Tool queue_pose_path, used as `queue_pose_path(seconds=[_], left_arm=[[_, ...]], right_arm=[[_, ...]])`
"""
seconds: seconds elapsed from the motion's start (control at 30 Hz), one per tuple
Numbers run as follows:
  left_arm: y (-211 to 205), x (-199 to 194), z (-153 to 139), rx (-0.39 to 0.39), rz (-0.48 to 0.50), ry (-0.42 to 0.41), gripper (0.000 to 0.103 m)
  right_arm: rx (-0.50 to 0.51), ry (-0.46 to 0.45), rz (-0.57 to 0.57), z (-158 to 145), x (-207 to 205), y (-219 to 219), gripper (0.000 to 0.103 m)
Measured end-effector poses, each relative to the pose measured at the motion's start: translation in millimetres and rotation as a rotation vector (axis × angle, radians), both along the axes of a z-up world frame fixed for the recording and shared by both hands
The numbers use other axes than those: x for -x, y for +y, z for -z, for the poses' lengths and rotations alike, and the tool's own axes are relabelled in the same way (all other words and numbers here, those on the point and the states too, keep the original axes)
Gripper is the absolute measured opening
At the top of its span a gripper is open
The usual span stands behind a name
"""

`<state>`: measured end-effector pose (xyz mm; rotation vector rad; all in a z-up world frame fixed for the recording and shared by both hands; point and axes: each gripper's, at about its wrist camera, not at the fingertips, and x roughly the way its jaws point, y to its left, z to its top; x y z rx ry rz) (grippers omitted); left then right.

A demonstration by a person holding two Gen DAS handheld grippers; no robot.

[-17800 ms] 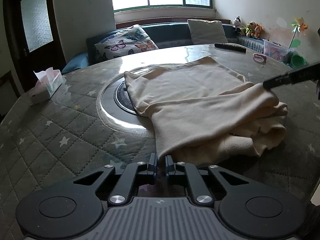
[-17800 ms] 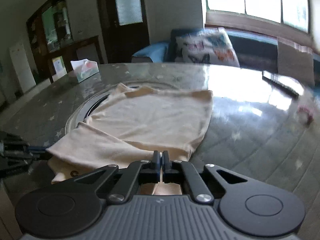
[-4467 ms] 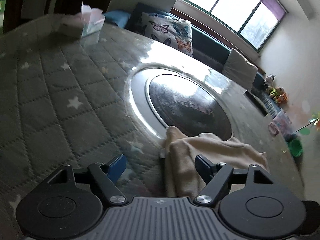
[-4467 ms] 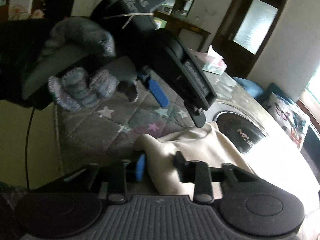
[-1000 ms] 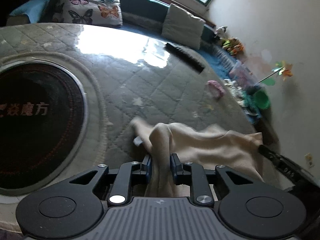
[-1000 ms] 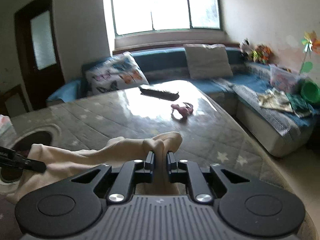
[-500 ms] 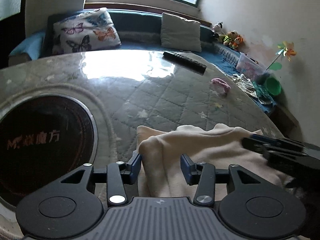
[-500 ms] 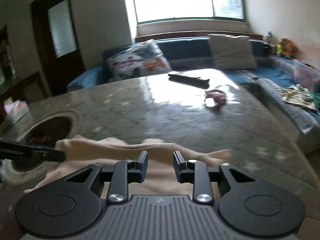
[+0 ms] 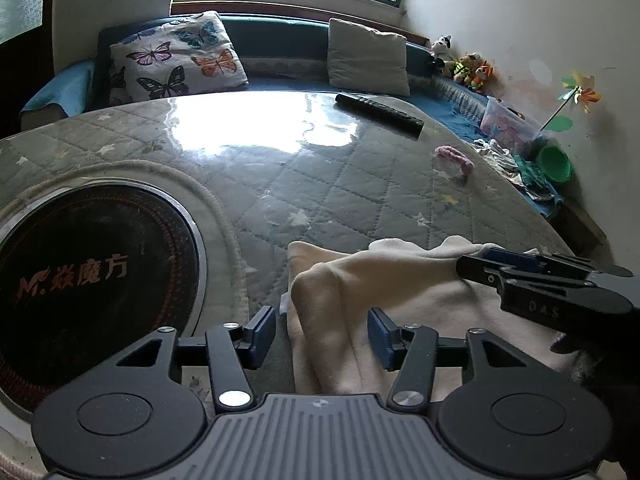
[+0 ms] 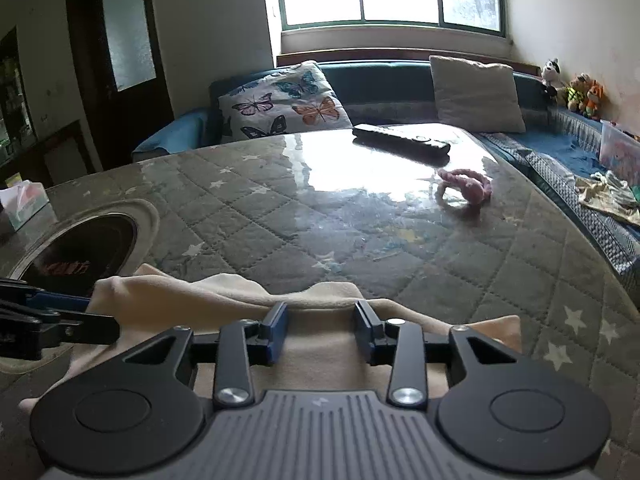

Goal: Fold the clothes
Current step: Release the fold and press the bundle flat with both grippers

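Now, left fingers: the left gripper [image 9: 322, 334] has its blue-padded jaws opening, released, with a raised ridge of the cream knit garment [image 9: 384, 304] between them but untouched by the pads.
Right fingers: the right gripper [image 10: 322, 334] is likewise opening, unclenched, its pads clear of the cloth edge lying between them.
Garment place: folded into a compact bundle near the table's near edge, right of the round black inset hotplate [image 9: 92, 272].
Likely reason: both ends were carried over together, so letting go at once lays the fold flat.
Table: grey quilted star-patterned table cover [image 10: 360, 240] under a glossy sheet.
Far things: a black remote control [image 10: 402, 140] and a pink scrunchie [image 10: 464, 190], well apart from the bundle.
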<state>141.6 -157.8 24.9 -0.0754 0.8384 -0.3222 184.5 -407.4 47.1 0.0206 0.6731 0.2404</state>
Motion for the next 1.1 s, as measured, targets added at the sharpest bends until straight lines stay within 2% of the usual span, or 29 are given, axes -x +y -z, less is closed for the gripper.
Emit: queue_pose_path(seconds=[0.13,0.23,0.33,0.43,0.5,0.6,0.67,1.1], left_arm=[[1.0,4.3,0.8,-0.006,-0.003,0.003,0.062],[4.4,9.3,0.2,-0.015,-0.009,0.003,0.070],[10.0,14.7,-1.4,-0.019,-0.016,-0.005,0.076],[14.1,19.1,-1.3,-0.018,-0.022,-0.002,0.083],[16.0,23.3,-1.2,-0.020,-0.018,-0.003,0.084],[18.6,29.8,-1.2,-0.028,-0.015,-0.007,0.089],[20.6,33.7,-1.1,-0.031,-0.018,-0.010,0.092],[24.2,61.1,-4.5,-0.033,0.010,-0.035,0.097]], right_arm=[[0.044,0.000,-0.032,2.3,4.6,12.1,0.053],[0.090,-0.006,-0.036,5.2,6.9,19.6,0.055],[0.084,-0.013,-0.043,0.1,12.2,20.4,0.069],[0.097,-0.017,-0.053,-2.2,20.6,24.0,0.073],[0.097,-0.012,-0.052,-2.4,27.5,25.5,0.082],[0.089,-0.007,-0.044,-2.5,38.5,24.5,0.083],[0.081,-0.001,-0.031,-2.9,45.5,23.3,0.087],[0.020,-0.018,0.053,-3.3,100.1,7.1,0.090]])
